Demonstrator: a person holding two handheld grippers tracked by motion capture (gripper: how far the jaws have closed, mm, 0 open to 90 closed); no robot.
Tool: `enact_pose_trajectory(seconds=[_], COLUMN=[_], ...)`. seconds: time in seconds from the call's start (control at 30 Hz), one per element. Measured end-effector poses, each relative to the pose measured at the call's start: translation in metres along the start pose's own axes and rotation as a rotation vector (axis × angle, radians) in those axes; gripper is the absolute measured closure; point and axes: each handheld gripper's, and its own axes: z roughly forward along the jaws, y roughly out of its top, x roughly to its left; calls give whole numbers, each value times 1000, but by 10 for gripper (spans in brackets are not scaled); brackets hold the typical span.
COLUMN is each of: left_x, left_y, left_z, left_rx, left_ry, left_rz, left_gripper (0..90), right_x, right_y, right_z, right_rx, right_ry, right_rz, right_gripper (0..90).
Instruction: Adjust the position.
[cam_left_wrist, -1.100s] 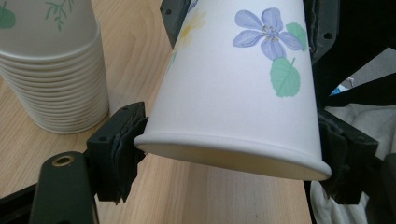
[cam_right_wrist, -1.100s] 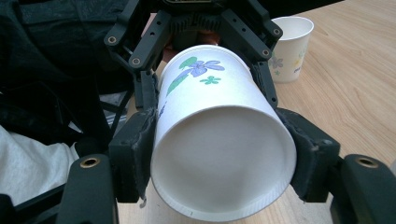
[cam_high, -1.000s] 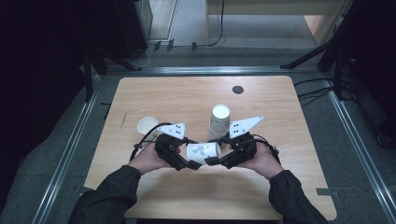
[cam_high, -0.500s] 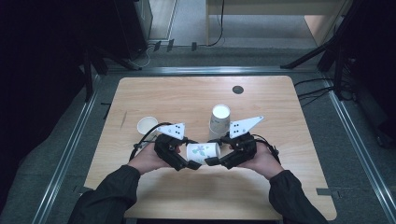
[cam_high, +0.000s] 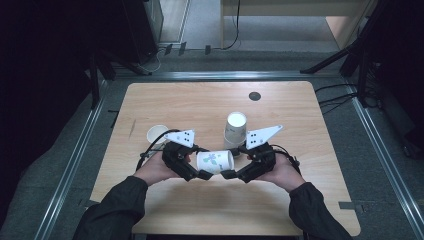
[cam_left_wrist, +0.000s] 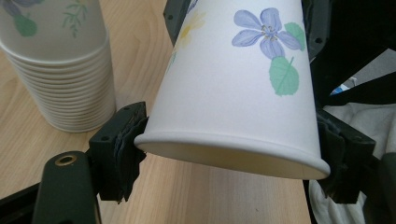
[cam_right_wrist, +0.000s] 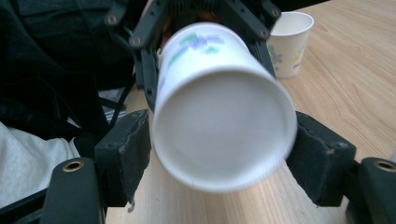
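Right hand-held gripper jaws just opened around paper cup, left hand-held gripper gripping its rim

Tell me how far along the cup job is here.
Done: the first cup stands upright on the table, apart from the stack. In hand: the second cup lies sideways between the grippers. The left gripper clamps its rim, and the right gripper has just been opening its jaws around the base. Left: probably set this cup down and work through the stack.
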Motion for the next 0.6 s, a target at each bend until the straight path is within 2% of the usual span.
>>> enact_pose_trajectory(seconds=[0.33,0.43,0.6], left_x=[-2,-1,0], left_y=[10,15,25], left_z=[-24,-28,-32], left_rx=[27,59,108], left_ry=[38,53,55], left_rz=[3,9,21], left_gripper=[212,212,212], right_x=[-2,-3,-3], right_y=[-6,-8,-8], right_z=[-5,-5,-4], right_rx=[30,46,58], right_ry=[-46,-58,-73], right_rz=[2,11,10], right_gripper=[266,266,266])
